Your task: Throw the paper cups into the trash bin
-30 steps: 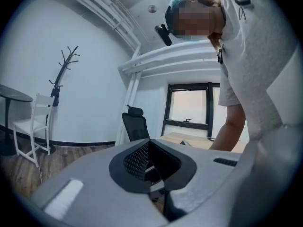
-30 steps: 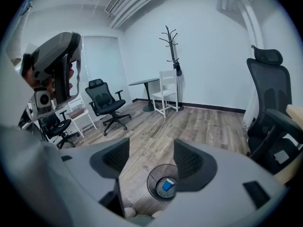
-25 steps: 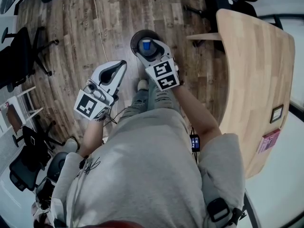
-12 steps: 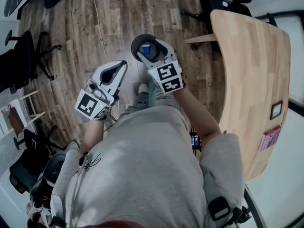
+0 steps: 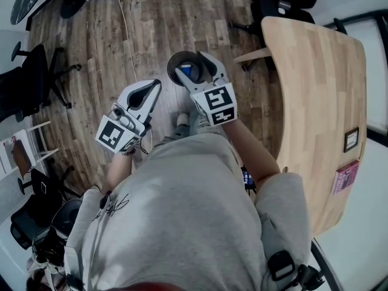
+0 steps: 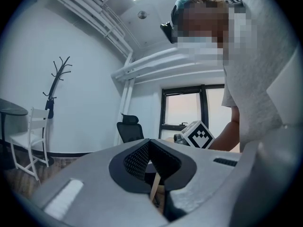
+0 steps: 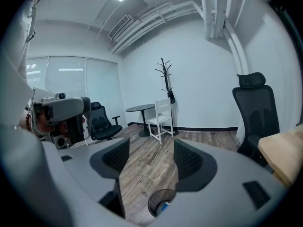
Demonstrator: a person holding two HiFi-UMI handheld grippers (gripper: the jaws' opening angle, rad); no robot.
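Right gripper (image 5: 191, 66) shifted; jaws apart over trash bin (image 7: 161, 203).

The floor (image 5: 91, 59) was plank wood, brown-grey, strongly grained and matt. The table (image 5: 321, 102) was pale wood in joined strips, smooth, with a soft sheen. The left gripper (image 5: 153, 85) and the right gripper (image 5: 191, 63) both had smooth, matt, light grey plastic shells. Their inner pads (image 7: 115, 157) were black and finely textured, like mesh. The marker cube (image 5: 217, 103) looked flat white with black print. The person's sweatshirt (image 5: 182, 211) was soft grey cloth. The trash bin (image 5: 171, 60) was dark and dull, and I could not tell its material.
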